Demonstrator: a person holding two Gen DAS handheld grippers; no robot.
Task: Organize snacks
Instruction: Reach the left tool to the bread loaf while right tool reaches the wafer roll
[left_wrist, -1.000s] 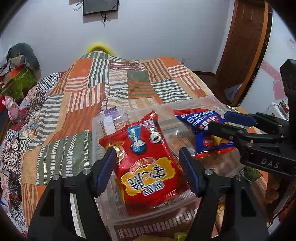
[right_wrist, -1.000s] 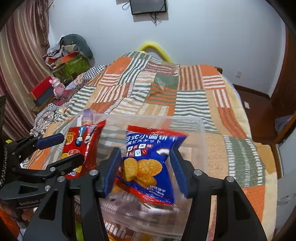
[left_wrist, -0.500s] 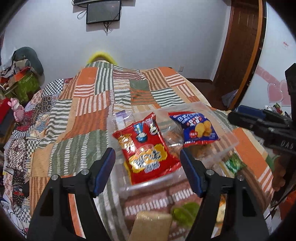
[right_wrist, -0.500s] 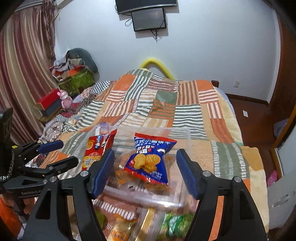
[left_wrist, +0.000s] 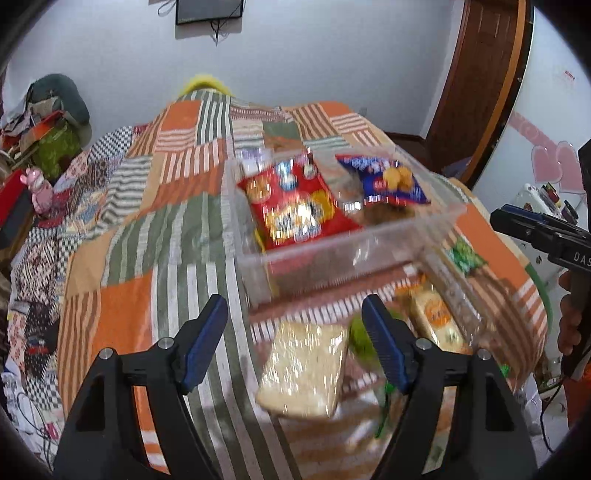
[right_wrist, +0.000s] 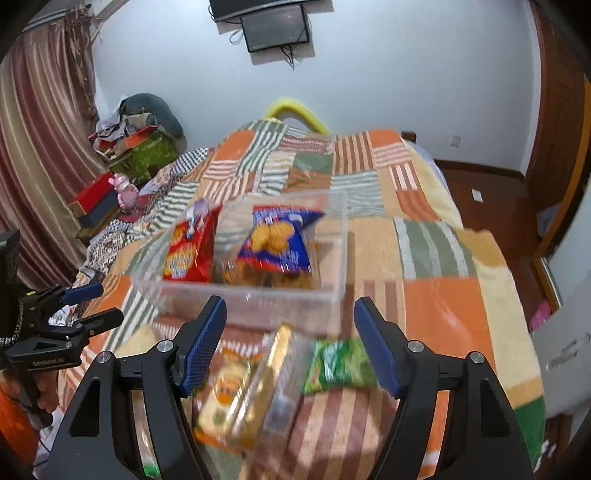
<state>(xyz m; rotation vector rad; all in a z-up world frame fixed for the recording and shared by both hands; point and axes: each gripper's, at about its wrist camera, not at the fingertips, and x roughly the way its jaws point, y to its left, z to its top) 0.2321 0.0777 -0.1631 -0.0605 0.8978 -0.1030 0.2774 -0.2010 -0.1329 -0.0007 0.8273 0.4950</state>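
Observation:
A clear plastic bin (left_wrist: 332, 266) stands on the patchwork bedspread. A red snack bag (left_wrist: 295, 210) and a blue cracker bag (left_wrist: 388, 181) lie inside it. My left gripper (left_wrist: 293, 345) hovers in front of the bin with its jaws opening and nothing between them. Under it lie a pale cracker pack (left_wrist: 303, 369) and a blurred green item (left_wrist: 360, 336). In the right wrist view my right gripper (right_wrist: 290, 347) is open and empty, short of the bin (right_wrist: 258, 295). It hangs over a yellow-orange pack (right_wrist: 229, 391), a gold bar pack (right_wrist: 273, 354) and a green pack (right_wrist: 340, 365).
The bed's near edge holds the loose snacks. Boxes, clothes and a pink toy (right_wrist: 125, 192) crowd the floor left of the bed. A wooden door (left_wrist: 480, 74) stands at the right. Each gripper shows in the other's view: right gripper (left_wrist: 502, 216), left gripper (right_wrist: 109, 302).
Both grippers have drawn back from the bin and their jaws have widened. The red and blue bags stay in the bin. Loose snacks on the bed have come into view.

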